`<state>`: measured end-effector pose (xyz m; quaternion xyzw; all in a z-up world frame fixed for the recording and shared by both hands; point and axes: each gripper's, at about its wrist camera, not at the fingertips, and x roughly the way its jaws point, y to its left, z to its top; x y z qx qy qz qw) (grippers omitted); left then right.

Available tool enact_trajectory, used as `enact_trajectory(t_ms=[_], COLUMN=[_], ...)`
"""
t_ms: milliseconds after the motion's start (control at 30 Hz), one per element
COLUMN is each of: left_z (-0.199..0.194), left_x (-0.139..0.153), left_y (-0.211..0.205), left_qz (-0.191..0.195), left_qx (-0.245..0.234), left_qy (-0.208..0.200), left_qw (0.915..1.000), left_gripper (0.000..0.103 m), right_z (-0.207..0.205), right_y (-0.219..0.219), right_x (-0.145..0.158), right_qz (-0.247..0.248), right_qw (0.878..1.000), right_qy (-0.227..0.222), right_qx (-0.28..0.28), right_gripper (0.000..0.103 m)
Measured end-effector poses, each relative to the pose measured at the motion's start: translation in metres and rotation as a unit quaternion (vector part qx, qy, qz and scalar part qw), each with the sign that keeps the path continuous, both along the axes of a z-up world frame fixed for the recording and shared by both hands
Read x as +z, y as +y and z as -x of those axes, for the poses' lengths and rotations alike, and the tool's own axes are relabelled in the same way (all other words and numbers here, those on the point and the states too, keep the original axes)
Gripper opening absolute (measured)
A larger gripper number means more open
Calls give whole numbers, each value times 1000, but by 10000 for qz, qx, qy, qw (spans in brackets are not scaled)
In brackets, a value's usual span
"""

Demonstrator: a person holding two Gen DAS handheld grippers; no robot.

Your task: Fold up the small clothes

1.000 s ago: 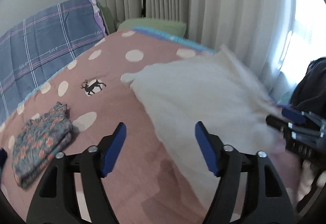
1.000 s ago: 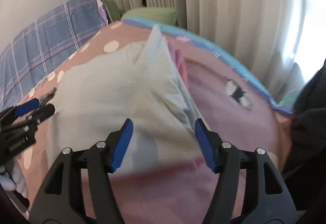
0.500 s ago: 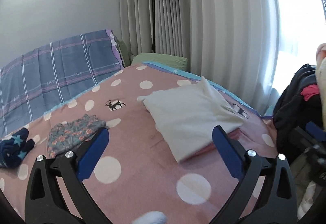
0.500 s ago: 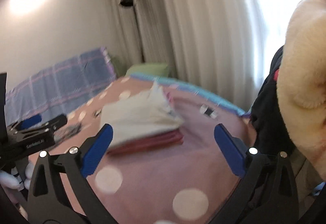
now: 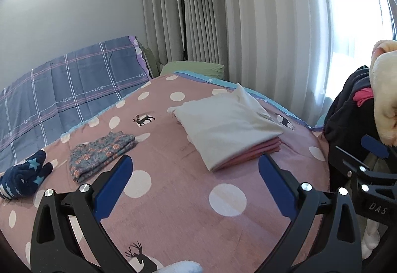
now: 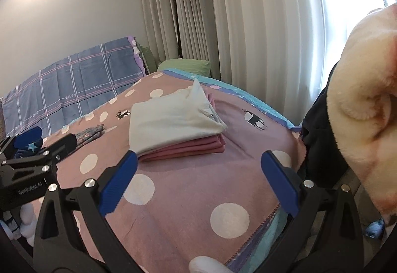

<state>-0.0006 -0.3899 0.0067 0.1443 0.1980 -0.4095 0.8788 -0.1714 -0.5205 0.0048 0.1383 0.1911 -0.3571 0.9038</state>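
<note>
On the pink polka-dot bedspread (image 5: pixel 188 188), a folded white garment (image 5: pixel 228 124) rests atop a folded pink garment (image 6: pixel 193 146) near the far side; a folded floral garment (image 5: pixel 101 154) and a navy star-print bundle (image 5: pixel 24 176) lie well apart to the left. Left gripper (image 5: pixel 194 180) and right gripper (image 6: pixel 198 178) hover short of the stack, jaws having just opened wide, nothing between them.
</note>
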Motion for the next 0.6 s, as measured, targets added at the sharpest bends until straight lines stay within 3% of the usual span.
enact_trajectory(t_ms=[600], left_z=[10], left_x=[-2], left_y=[12], left_qz=[-53], left_qx=[-64], left_qy=[65], left_qw=[9999], left_gripper=[102], right_z=[2], right_y=[7], right_x=[6], right_qz=[46], right_qw=[9999], right_qy=[4], right_qx=[99], right_gripper=[101])
